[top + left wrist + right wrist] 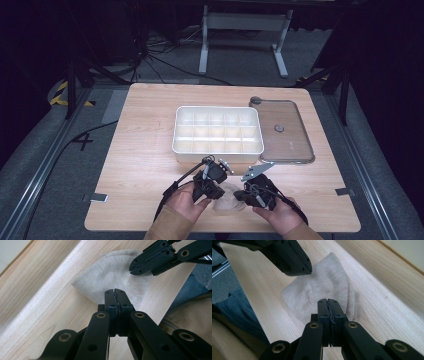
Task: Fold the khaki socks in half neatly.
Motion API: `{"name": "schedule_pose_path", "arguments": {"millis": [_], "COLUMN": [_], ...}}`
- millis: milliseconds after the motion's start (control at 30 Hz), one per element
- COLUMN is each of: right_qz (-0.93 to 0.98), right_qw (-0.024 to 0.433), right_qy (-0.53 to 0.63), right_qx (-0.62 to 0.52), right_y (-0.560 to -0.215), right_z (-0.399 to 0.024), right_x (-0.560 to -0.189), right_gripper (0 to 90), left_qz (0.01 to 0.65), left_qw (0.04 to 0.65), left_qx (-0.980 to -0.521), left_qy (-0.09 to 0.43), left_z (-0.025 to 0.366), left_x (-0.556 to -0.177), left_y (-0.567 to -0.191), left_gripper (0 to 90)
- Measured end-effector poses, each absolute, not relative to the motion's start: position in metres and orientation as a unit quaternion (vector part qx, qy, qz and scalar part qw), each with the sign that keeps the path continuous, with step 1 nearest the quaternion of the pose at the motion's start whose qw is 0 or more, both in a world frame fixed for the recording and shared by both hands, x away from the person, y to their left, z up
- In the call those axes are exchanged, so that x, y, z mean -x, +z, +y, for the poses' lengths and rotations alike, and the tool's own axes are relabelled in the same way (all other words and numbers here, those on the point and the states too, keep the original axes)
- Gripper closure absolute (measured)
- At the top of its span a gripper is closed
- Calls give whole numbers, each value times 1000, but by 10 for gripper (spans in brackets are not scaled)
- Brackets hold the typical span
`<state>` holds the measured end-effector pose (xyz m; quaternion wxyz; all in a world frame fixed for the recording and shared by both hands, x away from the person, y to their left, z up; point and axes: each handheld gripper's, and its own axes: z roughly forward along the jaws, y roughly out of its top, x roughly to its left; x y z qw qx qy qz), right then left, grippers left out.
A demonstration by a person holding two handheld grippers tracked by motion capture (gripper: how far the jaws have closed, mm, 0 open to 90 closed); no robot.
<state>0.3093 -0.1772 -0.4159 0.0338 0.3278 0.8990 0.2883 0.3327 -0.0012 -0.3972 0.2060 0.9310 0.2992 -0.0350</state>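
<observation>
A small beige knitted cloth (229,201), shaped like a sock, lies flat on the wooden table (140,150) near its front edge, between my two hands. My left gripper (115,291) has its jaws pressed together on the cloth's (112,275) near edge. My right gripper (327,300) is likewise shut, pinching the opposite edge of the cloth (322,287), which bunches slightly beside it. In the high view the left gripper (216,192) and the right gripper (241,195) face each other across the cloth, tips close together.
A white compartment box (215,156) stands on the table just beyond the grippers. Its clear lid (295,142) lies to the right of it, with a small round piece (279,128) on top. Table legs and cables sit on the floor behind.
</observation>
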Motion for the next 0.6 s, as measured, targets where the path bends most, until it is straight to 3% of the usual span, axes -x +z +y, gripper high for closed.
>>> {"name": "schedule_pose_path", "arguments": {"millis": [600], "right_qz": [897], "right_qw": [9], "right_qy": [270], "right_qx": [-351], "right_y": [-435], "right_z": [-189], "right_x": [-320], "right_gripper": [892], "left_qz": [306], "left_qw": [199], "left_qx": [-930], "left_qy": [-48], "left_z": [-2], "left_x": [-339], "left_y": [-408], "left_gripper": [893]}}
